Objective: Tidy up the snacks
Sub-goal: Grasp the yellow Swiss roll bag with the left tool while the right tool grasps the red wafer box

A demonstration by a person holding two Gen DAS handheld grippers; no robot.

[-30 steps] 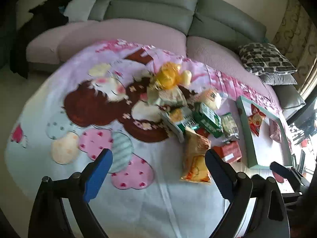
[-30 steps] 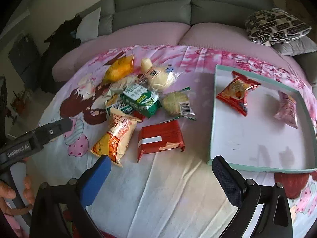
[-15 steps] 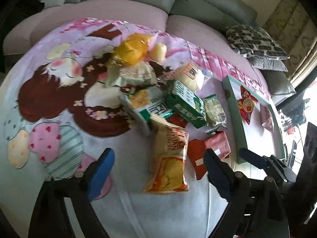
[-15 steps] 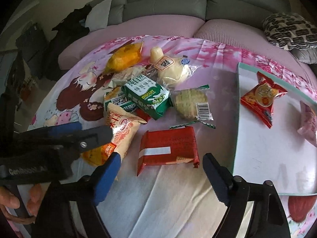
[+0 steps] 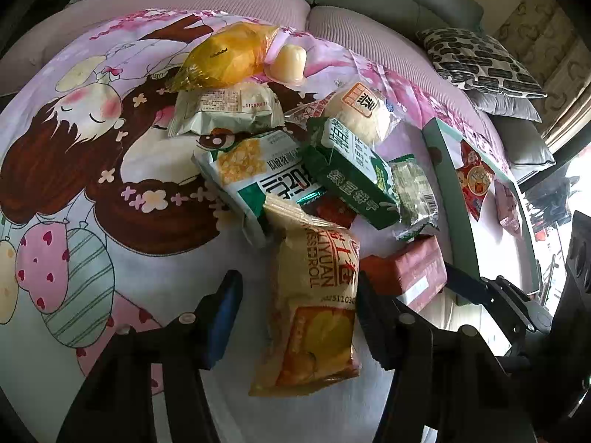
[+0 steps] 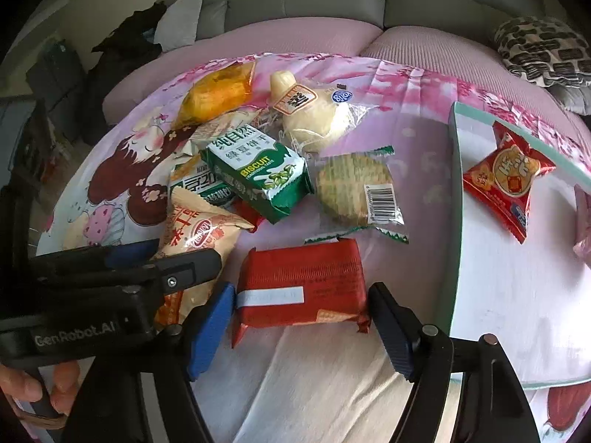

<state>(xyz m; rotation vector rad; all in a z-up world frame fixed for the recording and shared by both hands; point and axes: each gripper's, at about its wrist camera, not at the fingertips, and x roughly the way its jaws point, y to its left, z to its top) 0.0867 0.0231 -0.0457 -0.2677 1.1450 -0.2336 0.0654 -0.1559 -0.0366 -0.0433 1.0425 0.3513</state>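
Two packets sat framed between my open jaws: my left gripper straddled the yellow egg-roll bag, and my right gripper straddled the red packet, neither one pinched yet. Both lay on the cartoon-print cloth at the near edge of the snack heap, with the tray just to the right holding a red pouch. I judged the risk to be crowding: my two tools were close together, and closing both at once could knock one against the other. The egg-roll bag's far end touched the green-and-white packet, so lifting it might drag that along. Puffy, slick film could also slide out of a shallow pinch, or its brittle contents be crushed by a hard one.
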